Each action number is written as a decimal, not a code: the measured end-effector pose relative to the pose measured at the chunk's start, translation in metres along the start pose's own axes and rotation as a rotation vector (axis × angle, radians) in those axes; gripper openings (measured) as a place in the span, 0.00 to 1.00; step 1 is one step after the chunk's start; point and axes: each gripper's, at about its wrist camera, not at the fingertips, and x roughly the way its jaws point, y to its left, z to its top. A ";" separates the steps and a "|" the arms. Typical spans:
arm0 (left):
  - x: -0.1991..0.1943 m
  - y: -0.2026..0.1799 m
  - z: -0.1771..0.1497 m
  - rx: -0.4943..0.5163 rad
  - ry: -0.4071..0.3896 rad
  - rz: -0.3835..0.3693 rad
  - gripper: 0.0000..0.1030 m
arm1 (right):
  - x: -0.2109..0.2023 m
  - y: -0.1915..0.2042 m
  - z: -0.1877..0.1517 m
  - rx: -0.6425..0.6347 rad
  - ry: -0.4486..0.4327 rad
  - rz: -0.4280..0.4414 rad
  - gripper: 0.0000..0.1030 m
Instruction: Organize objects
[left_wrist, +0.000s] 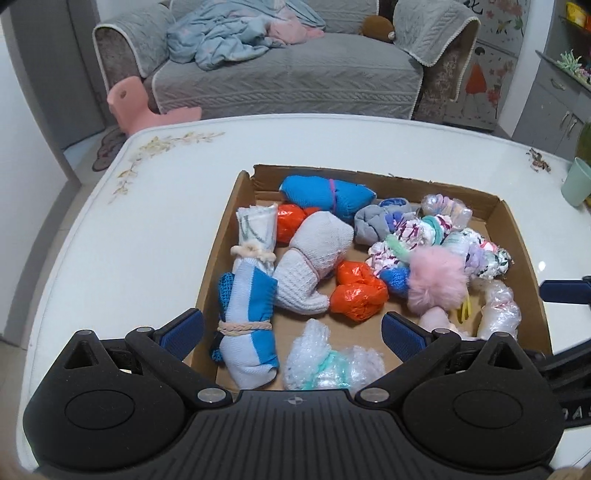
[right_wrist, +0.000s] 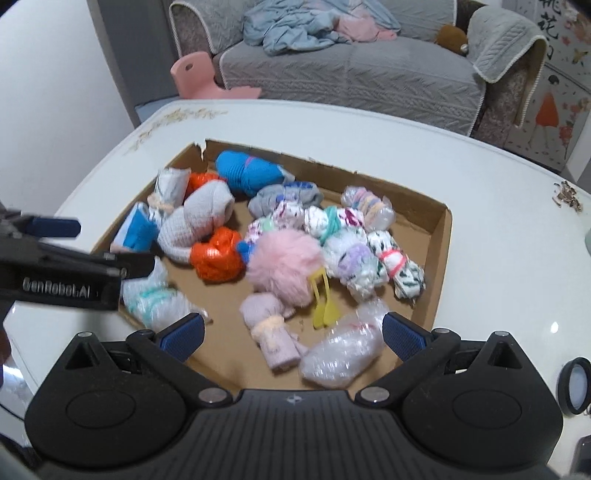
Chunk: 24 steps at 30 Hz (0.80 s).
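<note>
The left claw (left_wrist: 291, 330) hangs above the near edge of a shallow cardboard box (left_wrist: 436, 190) on a white table (left_wrist: 110, 236), its jaws spread wide and holding nothing. Just ahead of its left finger lies a blue-and-white sock roll (left_wrist: 245, 328) tied with a band, and beyond that a white cloth roll (left_wrist: 256, 227). Straight between the fingers sits a bubble-wrap bundle (left_wrist: 325, 363) with something teal inside. Further ahead are a pale knitted sock (left_wrist: 314, 258), two orange plastic balls, the nearer one (left_wrist: 356, 293) ahead of centre, and a bright blue roll (left_wrist: 325, 195) by the far wall. Ahead of the right finger lies a pink pompom (left_wrist: 437, 282), touching a heap of patterned cloth bundles (left_wrist: 417, 232).

The right claw (right_wrist: 291, 330) is likewise released and empty, over the near right part of the box. To its left the other claw's dark body crosses the view. Between its fingers lie a small lilac roll (right_wrist: 271, 332) and, nearer the right finger, a clear bubble-wrap bundle (right_wrist: 341, 352). Just beyond them stands a yellow clip (right_wrist: 321, 299), touching the pompom. A grey sofa (right_wrist: 351, 70) stands beyond the table.
</note>
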 end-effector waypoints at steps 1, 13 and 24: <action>0.000 0.001 0.000 -0.002 -0.004 -0.001 0.99 | 0.001 -0.001 0.002 0.015 -0.007 0.007 0.99; 0.011 0.016 -0.003 -0.030 0.004 0.030 1.00 | 0.014 -0.004 0.014 0.025 0.000 0.014 0.99; 0.014 0.017 -0.003 -0.035 0.011 0.013 0.99 | 0.017 0.003 0.013 -0.009 0.013 0.022 0.99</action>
